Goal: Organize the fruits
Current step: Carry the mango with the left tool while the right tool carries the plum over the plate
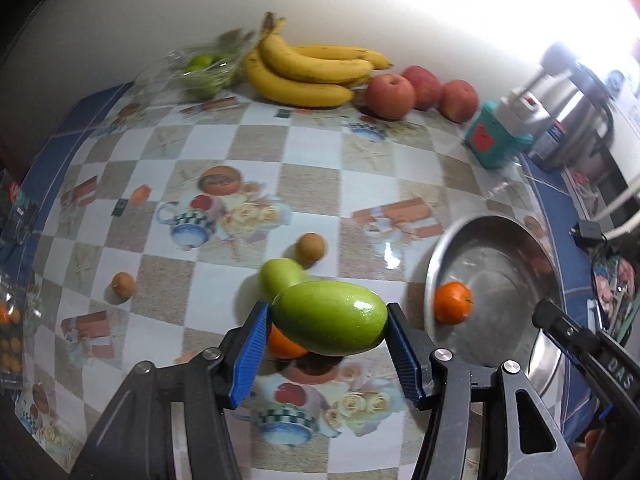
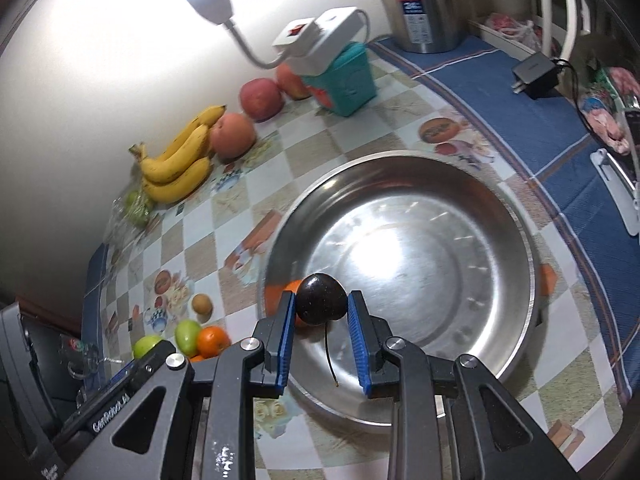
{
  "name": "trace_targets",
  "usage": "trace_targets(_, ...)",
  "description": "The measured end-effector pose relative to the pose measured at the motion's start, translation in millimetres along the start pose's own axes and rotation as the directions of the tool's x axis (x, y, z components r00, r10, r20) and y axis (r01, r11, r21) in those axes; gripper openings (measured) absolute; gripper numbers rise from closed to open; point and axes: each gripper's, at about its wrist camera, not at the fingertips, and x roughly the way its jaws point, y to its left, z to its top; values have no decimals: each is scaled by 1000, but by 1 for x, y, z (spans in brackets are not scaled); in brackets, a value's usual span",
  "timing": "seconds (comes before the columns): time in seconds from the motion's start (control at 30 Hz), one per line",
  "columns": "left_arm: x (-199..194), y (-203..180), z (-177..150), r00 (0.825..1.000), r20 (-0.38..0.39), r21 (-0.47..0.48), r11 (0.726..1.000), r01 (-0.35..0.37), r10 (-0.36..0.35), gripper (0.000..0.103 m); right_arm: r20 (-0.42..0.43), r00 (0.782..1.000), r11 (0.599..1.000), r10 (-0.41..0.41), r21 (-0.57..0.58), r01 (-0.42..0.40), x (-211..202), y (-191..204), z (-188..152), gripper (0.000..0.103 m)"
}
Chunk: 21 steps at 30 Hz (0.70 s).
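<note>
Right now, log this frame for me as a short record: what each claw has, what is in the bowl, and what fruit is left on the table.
left claw: shut on green mango, above the table
right claw: shut on dark cherry, over the bowl's near rim
steel bowl: one orange inside, by the wall
loose on tablecloth: second green fruit, orange under the mango, two small brown fruits
along wall: bananas, three apples, bag of green fruit

"DAS" on right gripper (image 1: 560,330)
</note>
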Motion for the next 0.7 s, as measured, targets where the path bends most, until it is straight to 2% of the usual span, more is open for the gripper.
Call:
trace_targets(0.37,8,-72,-14,998,9,183,982,54,-56,60,57,988,985,-141,108,135,-16,-54,14,27)
trace_targets(0.7,20,-108,-25,994,-5,274,956,103,-106,60,54,986,978,-158,147,149,-16,-71,18,27)
